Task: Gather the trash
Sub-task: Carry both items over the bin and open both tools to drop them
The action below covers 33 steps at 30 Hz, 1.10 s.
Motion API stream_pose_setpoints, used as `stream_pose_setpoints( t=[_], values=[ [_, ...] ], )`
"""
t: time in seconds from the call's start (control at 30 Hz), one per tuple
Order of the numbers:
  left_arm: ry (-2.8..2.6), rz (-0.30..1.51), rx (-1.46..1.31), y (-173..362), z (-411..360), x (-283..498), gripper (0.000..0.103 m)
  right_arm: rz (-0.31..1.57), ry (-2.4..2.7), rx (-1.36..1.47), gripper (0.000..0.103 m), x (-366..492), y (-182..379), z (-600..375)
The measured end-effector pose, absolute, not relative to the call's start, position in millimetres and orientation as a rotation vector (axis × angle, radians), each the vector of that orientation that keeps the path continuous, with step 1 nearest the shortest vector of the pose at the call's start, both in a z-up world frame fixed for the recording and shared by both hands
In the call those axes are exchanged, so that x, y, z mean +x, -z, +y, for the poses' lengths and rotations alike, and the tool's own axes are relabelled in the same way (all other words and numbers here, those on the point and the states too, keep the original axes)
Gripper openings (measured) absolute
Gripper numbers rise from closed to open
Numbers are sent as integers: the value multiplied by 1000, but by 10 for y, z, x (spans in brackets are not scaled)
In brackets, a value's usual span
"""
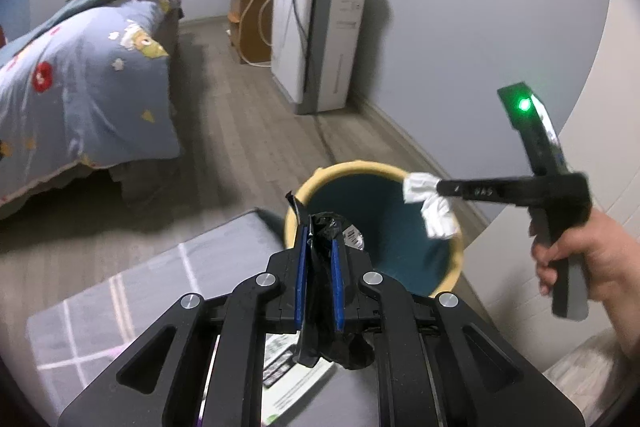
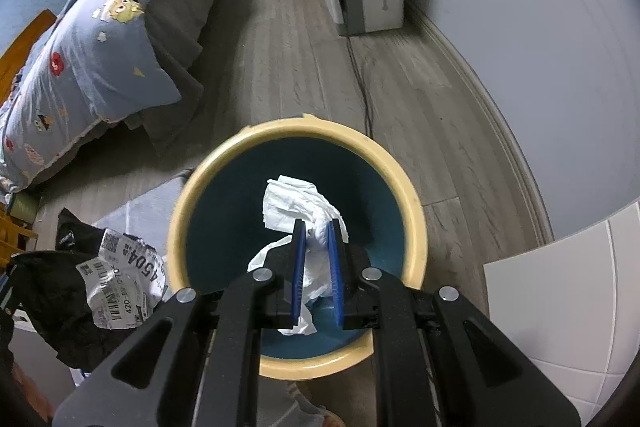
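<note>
Bed (image 1: pixel 80 67): blue patterned quilt, far left.
Bin (image 2: pixel 416 211): cream rim, teal inside, on floor.
Left tool (image 1: pixel 320 247): clamped on black plastic bag (image 1: pixel 324 227), beside bin rim.
Right tool (image 2: pixel 318 227): clamped on white tissue (image 2: pixel 288 203), above bin opening.

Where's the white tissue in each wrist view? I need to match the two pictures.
Left wrist view: the white tissue is right of centre, held by the right gripper over the bin's right rim.
Right wrist view: the white tissue is at centre, clamped between the blue pads, above the bin's opening.
Shared landmark: the yellow-rimmed bin.
</note>
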<state>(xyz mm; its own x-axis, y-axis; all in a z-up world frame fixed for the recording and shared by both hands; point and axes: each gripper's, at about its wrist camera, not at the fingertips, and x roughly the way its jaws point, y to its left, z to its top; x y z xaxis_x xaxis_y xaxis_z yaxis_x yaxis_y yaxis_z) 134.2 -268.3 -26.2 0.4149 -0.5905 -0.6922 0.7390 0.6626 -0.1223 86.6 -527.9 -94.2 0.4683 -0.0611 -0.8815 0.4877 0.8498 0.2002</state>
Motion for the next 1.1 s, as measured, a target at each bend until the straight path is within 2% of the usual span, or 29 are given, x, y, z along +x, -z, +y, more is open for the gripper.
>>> stream_pose_setpoints(
  t=[0.3, 0.67, 1.1],
  values=[
    [884, 764, 131, 369, -2918, 1376, 12, 1065, 391, 450, 11, 846, 1048, -5366],
    [842, 742, 283, 751, -3348, 1284, 12, 1009, 429, 387, 11, 865, 1073, -5334],
    [838, 797, 329, 1034, -3541, 1344, 12, 1073, 465, 390, 11, 958, 1302, -5363]
  ],
)
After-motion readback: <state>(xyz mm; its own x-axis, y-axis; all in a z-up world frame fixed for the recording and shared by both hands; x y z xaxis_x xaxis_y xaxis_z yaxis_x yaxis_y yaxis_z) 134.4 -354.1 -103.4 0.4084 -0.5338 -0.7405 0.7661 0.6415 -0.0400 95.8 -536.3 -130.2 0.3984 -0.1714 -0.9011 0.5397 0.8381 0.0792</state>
